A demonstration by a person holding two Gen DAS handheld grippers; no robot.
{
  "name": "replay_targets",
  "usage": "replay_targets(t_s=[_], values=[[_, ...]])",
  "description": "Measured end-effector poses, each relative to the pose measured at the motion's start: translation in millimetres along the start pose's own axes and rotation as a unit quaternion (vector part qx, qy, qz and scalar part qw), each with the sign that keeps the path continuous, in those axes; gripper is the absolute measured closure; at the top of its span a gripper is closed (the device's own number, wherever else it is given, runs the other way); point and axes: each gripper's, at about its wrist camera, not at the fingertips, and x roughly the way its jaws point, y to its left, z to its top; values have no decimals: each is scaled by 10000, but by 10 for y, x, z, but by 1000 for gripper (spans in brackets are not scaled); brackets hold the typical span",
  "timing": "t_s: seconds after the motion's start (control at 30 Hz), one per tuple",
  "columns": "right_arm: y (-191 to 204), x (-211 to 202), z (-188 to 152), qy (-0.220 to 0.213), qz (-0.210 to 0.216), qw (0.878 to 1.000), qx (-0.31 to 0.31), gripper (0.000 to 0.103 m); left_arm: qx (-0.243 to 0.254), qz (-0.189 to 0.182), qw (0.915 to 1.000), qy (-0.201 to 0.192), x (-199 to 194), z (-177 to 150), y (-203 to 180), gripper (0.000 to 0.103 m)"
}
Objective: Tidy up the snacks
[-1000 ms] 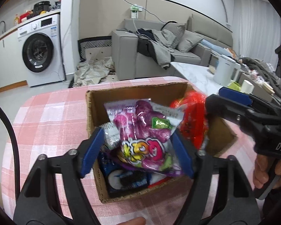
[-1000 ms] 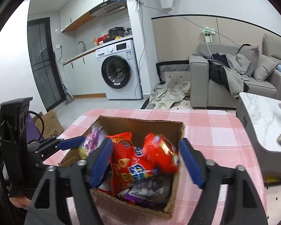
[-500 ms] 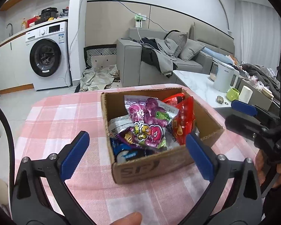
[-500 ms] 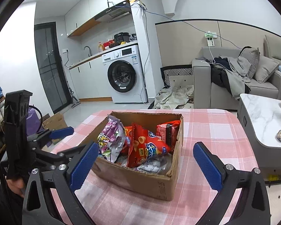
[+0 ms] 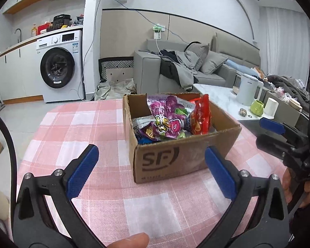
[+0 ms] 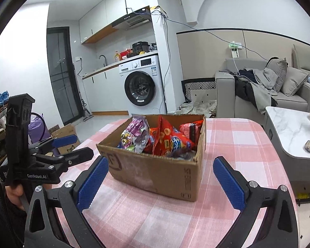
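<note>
Both your tongs hang spread wide and empty over the pink checked desk (image 5: 76, 124), left tongs (image 5: 150, 173) and right tongs (image 6: 161, 184) each framing the cardboard box (image 6: 155, 173), where the purple snack bag (image 5: 167, 122) and red snack bag (image 5: 200, 115) sit inside.

You can read "SF" in large brown letters on the near face of the cardboard box (image 5: 175, 157); the smaller line printed beneath it is too fine to make out. In your right wrist view, "GenRobot.AI" stands in white on the black body of the left gripper (image 6: 72, 146). The snack bags' lettering is illegible.
</note>
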Motion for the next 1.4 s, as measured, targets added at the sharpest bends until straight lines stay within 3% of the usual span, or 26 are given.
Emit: replay_targets(t_s=[0.5,1.4], values=[[-7,-61,-336,-252,-63,9996,-58,0,8,207,9991,-357,11,-254,-7,1],[-33,-110,-367,-492,-191,9986,-97,0,-85,279,9985,-463,93,-349,18,1]])
